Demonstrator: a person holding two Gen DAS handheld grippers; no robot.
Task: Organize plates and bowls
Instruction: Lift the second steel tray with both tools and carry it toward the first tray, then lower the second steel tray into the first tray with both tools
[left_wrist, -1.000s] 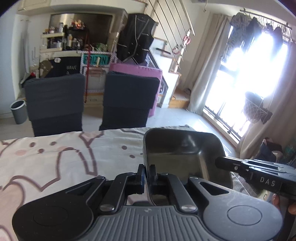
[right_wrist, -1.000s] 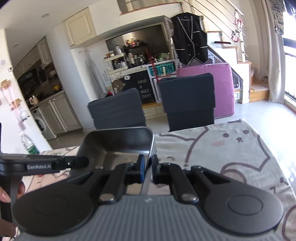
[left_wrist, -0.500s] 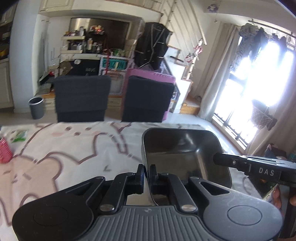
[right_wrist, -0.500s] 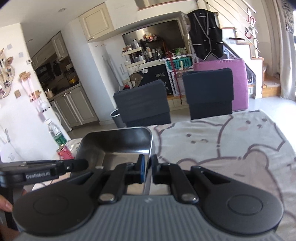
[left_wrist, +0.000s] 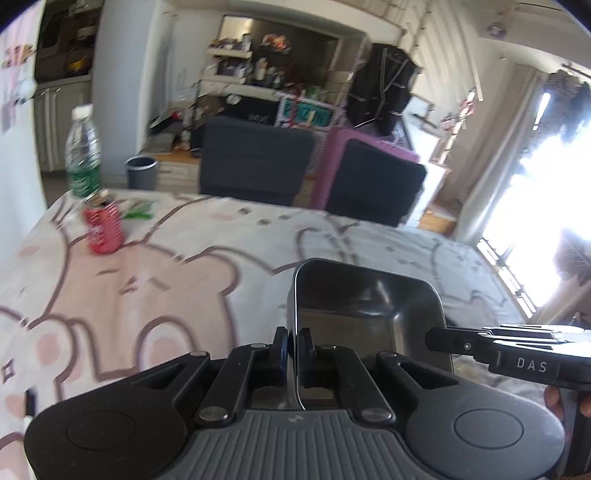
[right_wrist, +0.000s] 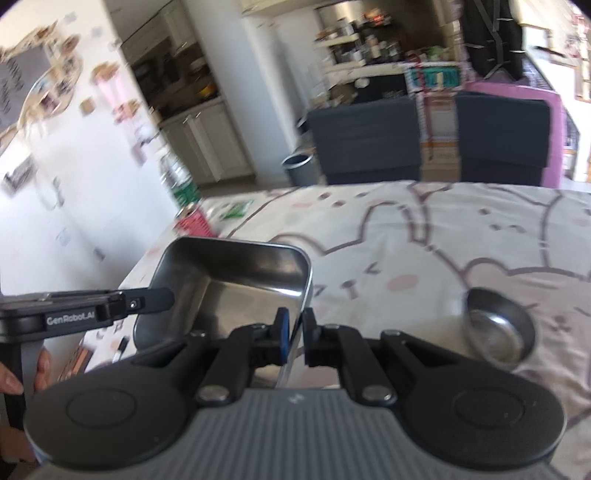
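- Steel tray (right_wrist: 236, 291), rectangular with rounded corners, sits held above the bear-print tablecloth (right_wrist: 424, 236) with nothing inside it; it is the one tray in view.
- Left gripper (left_wrist: 291, 349) pinches the tray's left wall, its fingers pressed close on the thin rim.
- Right gripper (right_wrist: 294, 334) pinches the opposite wall in the same way, one finger inside the tray and one outside.
- Small round steel bowl (right_wrist: 498, 328) rests on the tablecloth to the right of the tray, well apart from it, and holds nothing; it is the only bowl visible.
- Red can (left_wrist: 103, 229) stands on the tablecloth beyond the tray, toward the far left corner, its top open; its contents cannot be made out.
- Clear water bottle (left_wrist: 83, 155) with a green label stands just behind the can.
- Green wrapper (left_wrist: 138, 210) lies flat beside the can.
- Two dark chairs (left_wrist: 255, 166) stand past the table's far edge, beyond the tray.
- Grey waste bin (left_wrist: 141, 171) stands on the floor left of those chairs.
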